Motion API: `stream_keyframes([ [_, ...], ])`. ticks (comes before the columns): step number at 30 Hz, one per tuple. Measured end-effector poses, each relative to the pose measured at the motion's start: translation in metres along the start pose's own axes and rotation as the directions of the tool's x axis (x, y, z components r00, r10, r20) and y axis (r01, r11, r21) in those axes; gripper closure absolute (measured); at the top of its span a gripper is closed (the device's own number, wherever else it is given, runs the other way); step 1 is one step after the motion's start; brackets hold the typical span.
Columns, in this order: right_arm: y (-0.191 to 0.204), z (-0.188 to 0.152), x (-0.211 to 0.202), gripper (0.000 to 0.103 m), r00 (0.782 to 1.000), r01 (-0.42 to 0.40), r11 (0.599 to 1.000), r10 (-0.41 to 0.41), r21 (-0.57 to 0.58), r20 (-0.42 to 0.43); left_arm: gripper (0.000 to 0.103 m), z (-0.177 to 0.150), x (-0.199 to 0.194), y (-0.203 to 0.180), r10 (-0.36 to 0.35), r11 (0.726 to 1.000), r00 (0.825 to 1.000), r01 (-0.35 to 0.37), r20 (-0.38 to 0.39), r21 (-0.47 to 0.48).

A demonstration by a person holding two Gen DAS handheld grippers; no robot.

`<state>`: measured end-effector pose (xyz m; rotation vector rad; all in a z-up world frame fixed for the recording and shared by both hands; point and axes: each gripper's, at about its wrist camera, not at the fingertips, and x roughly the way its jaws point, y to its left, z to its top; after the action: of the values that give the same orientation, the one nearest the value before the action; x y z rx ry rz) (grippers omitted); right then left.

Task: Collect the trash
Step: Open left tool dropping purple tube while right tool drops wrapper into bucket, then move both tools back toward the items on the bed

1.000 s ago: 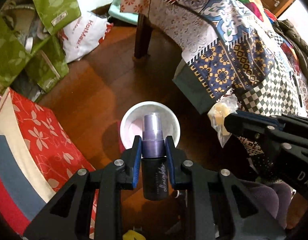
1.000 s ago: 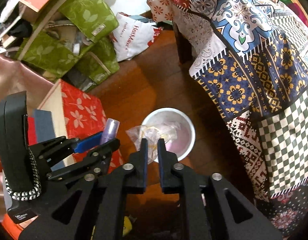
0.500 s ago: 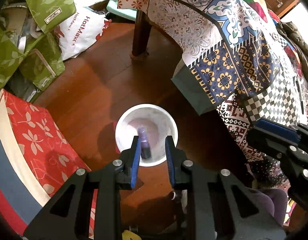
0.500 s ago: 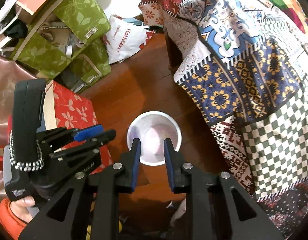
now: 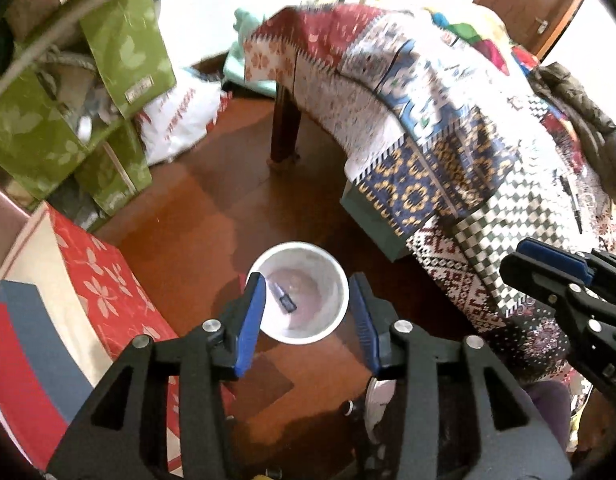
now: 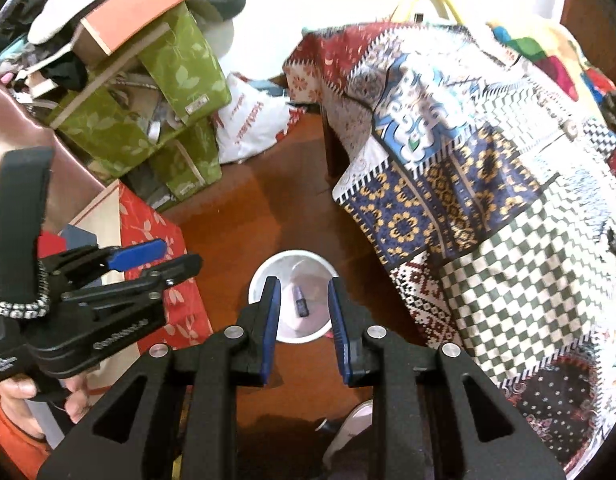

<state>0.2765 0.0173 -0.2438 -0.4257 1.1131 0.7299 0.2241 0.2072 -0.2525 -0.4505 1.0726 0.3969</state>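
Observation:
A white trash bin stands on the wooden floor below both grippers. A dark spray bottle with a purple cap lies on its side at the bottom of it. My left gripper hovers above the bin with its jaws opening and nothing between them. In the right wrist view the same bin and bottle show between the fingers of my right gripper, which is open and empty. The left gripper sits at the left of that view, held by a hand. The right gripper shows at the right edge of the left wrist view.
A table under a patchwork cloth overhangs on the right, its wooden leg behind the bin. A red floral box stands at the left, with green boxes and a white plastic bag behind. Bare floor lies between.
The left gripper let go of the spray bottle, which dropped into the bin. The right gripper released its plastic wrapper. Both grippers rose and their jaws widened.

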Motion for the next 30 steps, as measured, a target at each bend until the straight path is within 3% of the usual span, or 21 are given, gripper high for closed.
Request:
stream_keyframes([
  [2,0.000,-0.003,-0.011,0.077,1.000,0.013,1.000,-0.013,-0.004,0.026,0.059,-0.001,-0.018,-0.006,0.007,1.000,0.999,-0.007,0.038,0.016],
  [6,-0.002,-0.010,-0.042,0.053,0.994,0.029,1.000,-0.030,0.011,0.106,0.054,-0.006,-0.052,-0.018,0.011,0.999,0.993,-0.016,0.114,0.040],
  [16,-0.028,-0.033,-0.116,0.052,0.959,0.089,0.995,-0.100,0.054,0.267,0.053,-0.011,-0.122,-0.074,-0.059,0.993,0.962,0.029,0.266,0.116],
  [20,-0.048,-0.043,-0.149,0.052,0.931,0.123,0.988,-0.147,0.091,0.334,0.053,-0.011,-0.144,-0.106,-0.104,0.985,0.944,0.053,0.314,0.166],
  [24,-0.072,-0.054,-0.184,0.052,0.887,0.187,0.972,-0.229,0.141,0.400,0.053,-0.007,-0.159,-0.139,-0.149,0.975,0.927,0.079,0.345,0.208],
  [30,-0.107,-0.068,-0.223,0.051,0.839,0.245,0.948,-0.312,0.204,0.445,0.053,0.001,-0.171,-0.196,-0.215,0.953,0.902,0.111,0.374,0.282],
])
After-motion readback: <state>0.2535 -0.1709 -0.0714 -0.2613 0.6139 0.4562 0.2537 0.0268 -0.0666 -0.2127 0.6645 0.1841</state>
